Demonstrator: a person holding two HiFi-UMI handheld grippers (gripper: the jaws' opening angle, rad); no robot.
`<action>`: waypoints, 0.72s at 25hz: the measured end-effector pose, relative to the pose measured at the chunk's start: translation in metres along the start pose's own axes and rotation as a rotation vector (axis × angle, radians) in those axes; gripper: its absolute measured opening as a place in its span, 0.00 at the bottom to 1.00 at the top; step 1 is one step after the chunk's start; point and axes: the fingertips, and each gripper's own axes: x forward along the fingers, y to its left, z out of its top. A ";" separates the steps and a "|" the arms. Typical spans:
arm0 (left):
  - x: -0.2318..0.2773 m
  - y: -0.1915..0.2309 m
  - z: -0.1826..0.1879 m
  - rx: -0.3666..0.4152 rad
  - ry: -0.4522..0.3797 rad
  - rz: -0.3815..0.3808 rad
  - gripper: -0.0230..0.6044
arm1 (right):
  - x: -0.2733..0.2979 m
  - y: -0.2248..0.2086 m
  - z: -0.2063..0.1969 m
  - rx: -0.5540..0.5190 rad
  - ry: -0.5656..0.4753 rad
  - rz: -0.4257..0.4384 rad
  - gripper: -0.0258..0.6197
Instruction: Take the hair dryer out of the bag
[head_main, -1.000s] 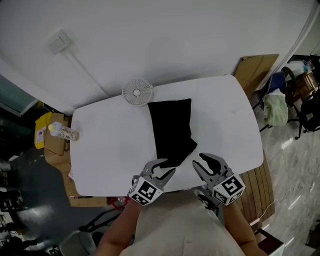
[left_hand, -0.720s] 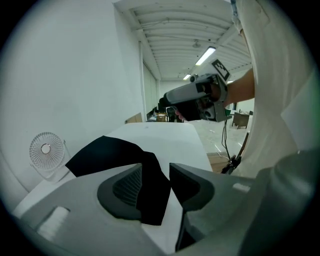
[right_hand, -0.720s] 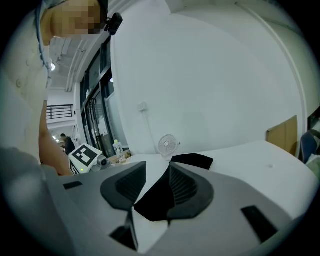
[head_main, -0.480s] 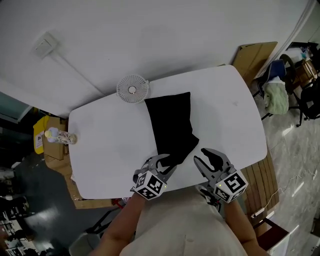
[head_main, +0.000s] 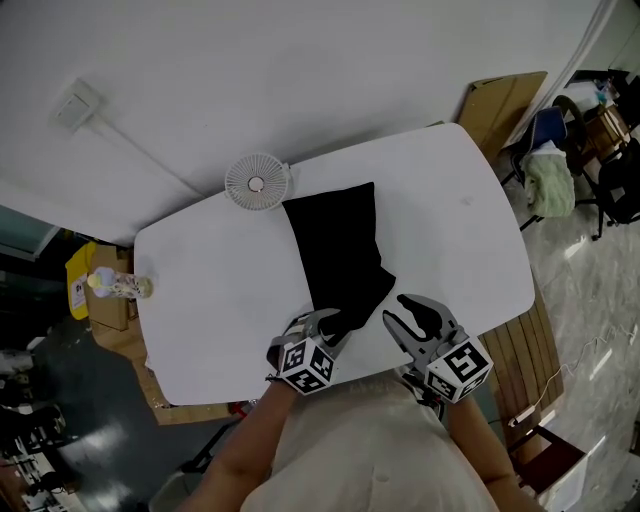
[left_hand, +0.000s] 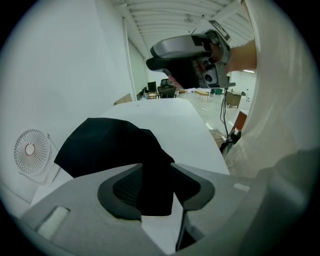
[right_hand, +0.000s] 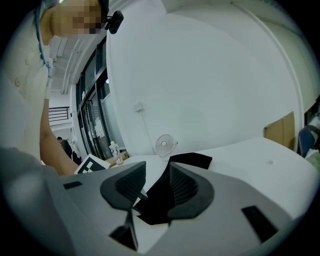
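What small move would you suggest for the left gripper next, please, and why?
Probably close the left gripper on the near edge of the black bag. Its jaws stand apart with that fabric between them, apparently not yet pinched, and the bag lies on the table. The right gripper, open beside it, could then reach in.

What the black bag (head_main: 338, 255) holds is shut from my sight. Its near corner vanishes behind my left fingers (head_main: 308, 323), whose tips are lost against the dark cloth. Far to their left, a small pale thing (head_main: 118, 287) is too tiny to name.
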 end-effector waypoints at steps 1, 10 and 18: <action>0.001 0.000 -0.001 0.003 0.008 -0.004 0.29 | 0.000 0.000 0.000 -0.001 0.000 0.001 0.28; 0.012 -0.002 -0.009 0.032 0.077 -0.009 0.29 | -0.004 -0.002 -0.006 0.016 0.012 -0.023 0.28; 0.011 0.008 -0.005 -0.014 0.076 0.016 0.08 | -0.008 0.000 -0.009 0.021 0.019 -0.030 0.28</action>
